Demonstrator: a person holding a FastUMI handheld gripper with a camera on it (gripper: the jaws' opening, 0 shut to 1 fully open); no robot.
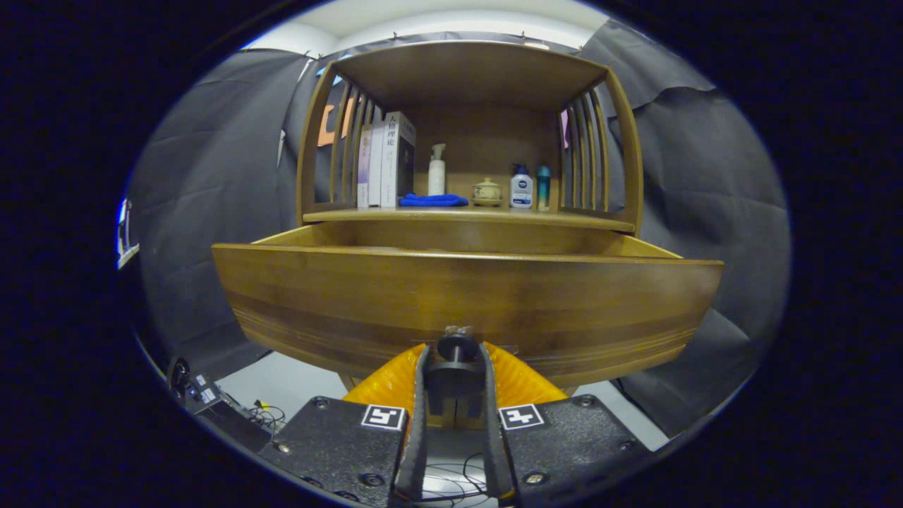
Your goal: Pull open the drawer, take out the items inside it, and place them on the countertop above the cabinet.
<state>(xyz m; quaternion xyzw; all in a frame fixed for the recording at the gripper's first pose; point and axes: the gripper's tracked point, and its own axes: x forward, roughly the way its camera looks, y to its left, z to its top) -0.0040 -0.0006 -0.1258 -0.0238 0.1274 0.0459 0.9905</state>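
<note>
Clamping the knob (456,347), gripper (455,367) faces the open drawer (465,296), its front lying crosswise.

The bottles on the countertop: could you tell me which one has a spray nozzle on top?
The tall white spray bottle, standing behind the blue cloth beside the books; the other two bottles are shorter and capped.

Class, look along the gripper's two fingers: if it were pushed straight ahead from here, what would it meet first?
The gripper already has its fingers closed on the drawer knob, so the knob comes first, with the wooden drawer front directly behind it.
</note>
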